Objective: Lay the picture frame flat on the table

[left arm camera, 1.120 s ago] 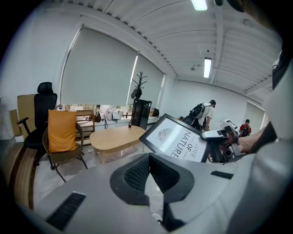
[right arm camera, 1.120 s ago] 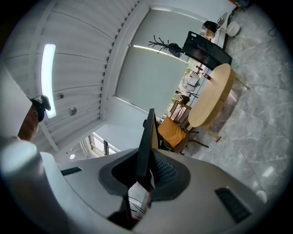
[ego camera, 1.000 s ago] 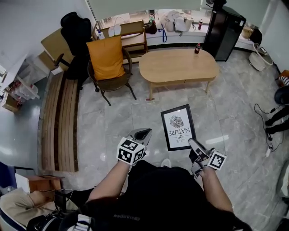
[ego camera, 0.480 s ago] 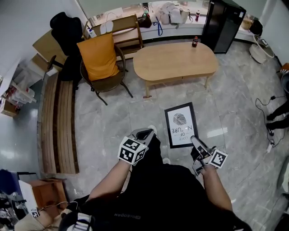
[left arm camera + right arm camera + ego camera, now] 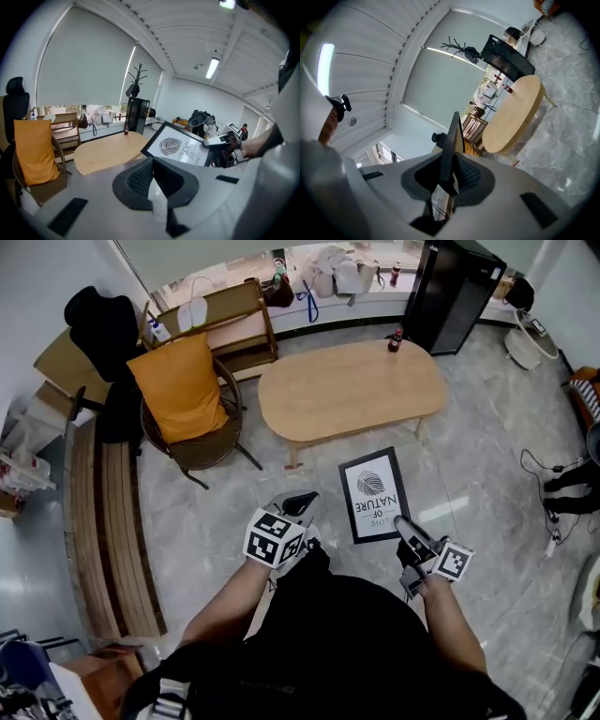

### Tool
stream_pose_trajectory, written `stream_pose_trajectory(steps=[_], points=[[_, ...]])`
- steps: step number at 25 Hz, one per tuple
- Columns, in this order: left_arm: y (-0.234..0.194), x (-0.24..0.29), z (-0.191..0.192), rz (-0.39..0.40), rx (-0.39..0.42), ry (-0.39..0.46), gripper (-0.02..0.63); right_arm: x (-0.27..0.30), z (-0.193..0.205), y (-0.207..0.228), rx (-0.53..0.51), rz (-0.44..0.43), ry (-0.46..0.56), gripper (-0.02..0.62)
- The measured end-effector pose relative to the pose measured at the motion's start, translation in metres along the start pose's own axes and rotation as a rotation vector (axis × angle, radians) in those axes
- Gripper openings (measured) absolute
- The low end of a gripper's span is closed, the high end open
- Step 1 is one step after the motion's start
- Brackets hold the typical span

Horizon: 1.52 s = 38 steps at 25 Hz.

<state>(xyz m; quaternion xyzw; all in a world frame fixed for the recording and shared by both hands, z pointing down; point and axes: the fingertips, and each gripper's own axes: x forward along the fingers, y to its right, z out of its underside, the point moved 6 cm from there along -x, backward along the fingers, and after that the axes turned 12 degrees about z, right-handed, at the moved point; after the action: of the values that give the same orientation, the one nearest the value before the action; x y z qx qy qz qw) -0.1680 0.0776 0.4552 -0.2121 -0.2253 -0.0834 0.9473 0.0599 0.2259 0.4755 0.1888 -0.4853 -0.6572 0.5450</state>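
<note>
The picture frame [image 5: 373, 495] is black-edged with a white leaf print. It hangs over the floor, just short of the oval wooden table [image 5: 352, 390]. My right gripper [image 5: 403, 526] is shut on its near lower corner. In the right gripper view the frame [image 5: 451, 140] stands edge-on between the pads, with the table [image 5: 515, 112] beyond it. My left gripper [image 5: 298, 506] is shut and empty, left of the frame and apart from it. The left gripper view shows the frame [image 5: 180, 147] tilted, the right gripper [image 5: 225, 140] at its corner, and the table [image 5: 105, 150] ahead.
A small dark bottle [image 5: 396, 339] stands at the table's far right end. A wicker chair with an orange cushion [image 5: 183, 395] is left of the table. A slatted wooden bench [image 5: 98, 512] runs along the left. A black cabinet [image 5: 450, 292] stands behind, and cables [image 5: 553, 484] lie on the floor at right.
The table, chair and bench have shifted left and nearer in the head view. The frame stays in the right gripper and now sits close to the table's front edge.
</note>
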Motion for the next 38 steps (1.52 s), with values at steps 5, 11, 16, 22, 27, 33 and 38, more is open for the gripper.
stream_pose_trajectory(steps=[5, 11, 16, 22, 27, 33, 38], points=[[-0.071, 0.016, -0.048, 0.025, 0.027, 0.012, 0.005, 0.055, -0.046, -0.003, 0.006, 0.047, 0.054, 0.052], [-0.131, 0.021, -0.065, 0.036, 0.004, 0.013, 0.005, 0.108, -0.074, 0.006, 0.028, 0.111, 0.062, 0.052], [-0.169, 0.018, -0.057, -0.003, -0.055, -0.006, 0.005, 0.145, -0.094, 0.029, 0.054, 0.16, 0.043, 0.054], [-0.211, 0.026, -0.064, -0.065, -0.116, -0.007, 0.005, 0.195, -0.129, 0.072, 0.083, 0.19, 0.013, 0.054], [-0.248, 0.05, -0.08, -0.132, -0.155, -0.019, 0.005, 0.243, -0.173, 0.128, 0.124, 0.235, -0.025, 0.054], [-0.297, 0.098, -0.117, -0.189, -0.198, -0.047, 0.005, 0.32, -0.231, 0.19, 0.169, 0.283, -0.105, 0.054], [-0.332, 0.154, -0.151, -0.22, -0.218, -0.071, 0.005, 0.384, -0.271, 0.254, 0.186, 0.316, -0.205, 0.054]])
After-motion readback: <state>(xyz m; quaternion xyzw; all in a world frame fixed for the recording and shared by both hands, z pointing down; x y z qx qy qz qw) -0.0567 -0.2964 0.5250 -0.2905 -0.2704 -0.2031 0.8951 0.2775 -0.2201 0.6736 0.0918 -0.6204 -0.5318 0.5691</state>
